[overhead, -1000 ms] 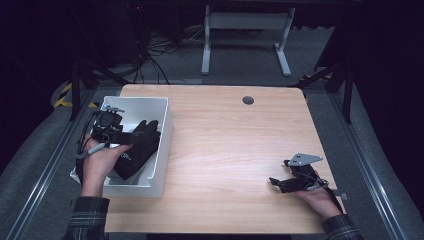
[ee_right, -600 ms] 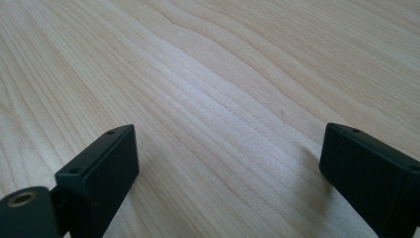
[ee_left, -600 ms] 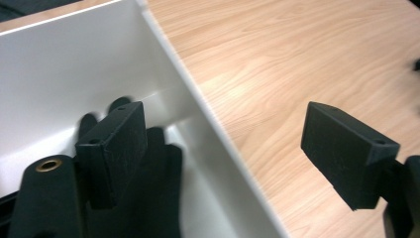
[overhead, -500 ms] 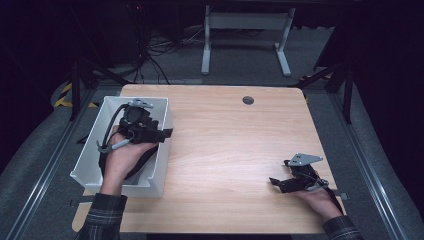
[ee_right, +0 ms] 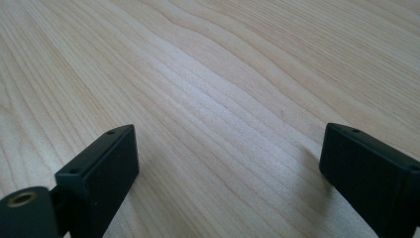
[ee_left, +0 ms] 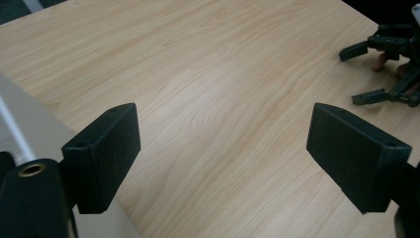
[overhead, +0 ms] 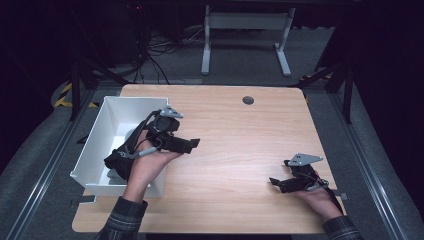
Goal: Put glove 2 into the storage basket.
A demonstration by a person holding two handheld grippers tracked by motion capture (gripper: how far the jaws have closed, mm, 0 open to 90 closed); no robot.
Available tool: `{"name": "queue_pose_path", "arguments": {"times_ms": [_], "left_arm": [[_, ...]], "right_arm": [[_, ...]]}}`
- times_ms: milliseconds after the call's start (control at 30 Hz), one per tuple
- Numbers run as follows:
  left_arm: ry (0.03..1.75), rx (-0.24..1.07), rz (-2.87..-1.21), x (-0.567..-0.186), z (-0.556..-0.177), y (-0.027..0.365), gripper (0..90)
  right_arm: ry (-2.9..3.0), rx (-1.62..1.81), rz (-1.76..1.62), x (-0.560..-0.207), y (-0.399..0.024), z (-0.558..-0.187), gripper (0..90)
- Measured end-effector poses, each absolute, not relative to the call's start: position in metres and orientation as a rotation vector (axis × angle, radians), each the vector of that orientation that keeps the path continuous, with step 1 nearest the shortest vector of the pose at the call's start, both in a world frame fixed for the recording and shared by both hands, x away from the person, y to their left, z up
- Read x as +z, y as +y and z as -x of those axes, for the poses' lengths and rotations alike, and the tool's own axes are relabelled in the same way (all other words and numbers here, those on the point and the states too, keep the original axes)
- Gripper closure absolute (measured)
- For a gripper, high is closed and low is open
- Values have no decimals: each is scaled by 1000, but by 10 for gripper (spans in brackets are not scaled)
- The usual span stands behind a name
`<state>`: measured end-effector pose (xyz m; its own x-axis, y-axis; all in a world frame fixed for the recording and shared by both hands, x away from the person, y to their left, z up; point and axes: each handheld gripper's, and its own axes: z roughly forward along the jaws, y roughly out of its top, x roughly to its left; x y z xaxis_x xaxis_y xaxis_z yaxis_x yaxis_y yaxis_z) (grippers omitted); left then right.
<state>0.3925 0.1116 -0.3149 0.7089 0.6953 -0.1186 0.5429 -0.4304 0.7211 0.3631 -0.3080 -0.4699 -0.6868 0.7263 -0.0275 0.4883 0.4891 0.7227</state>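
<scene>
Left gripper [overhead: 192,144] has swung out of the white bin [overhead: 111,112], fingers just opening, empty; dark cloth [overhead: 116,161] stays inside. Right gripper [overhead: 278,183] open on the surface [overhead: 240,145]. Clear the rim fully.

The table [overhead: 240,150] is seen to be light brown wood, with wavy darker lines running through it. A white bin [overhead: 112,117] is seen at 9 o'clock, with something black [overhead: 116,161] inside. Both grippers, left [overhead: 192,143] and right [overhead: 274,183], are black, each topped by a grey plate. A small dark round spot [overhead: 248,100] is marked at 12 o'clock. The sleeves [overhead: 125,217] are checked in dark grey. The floor [overhead: 360,130] is grey.
</scene>
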Motion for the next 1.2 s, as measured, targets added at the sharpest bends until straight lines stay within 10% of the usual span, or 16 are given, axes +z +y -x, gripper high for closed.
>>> {"name": "queue_pose_path", "arguments": {"times_ms": [1200], "left_arm": [[785,201,-2306,-446,-358,34,71]], "right_arm": [[2409,1013,-1021,-470,-309,-362,85]]}}
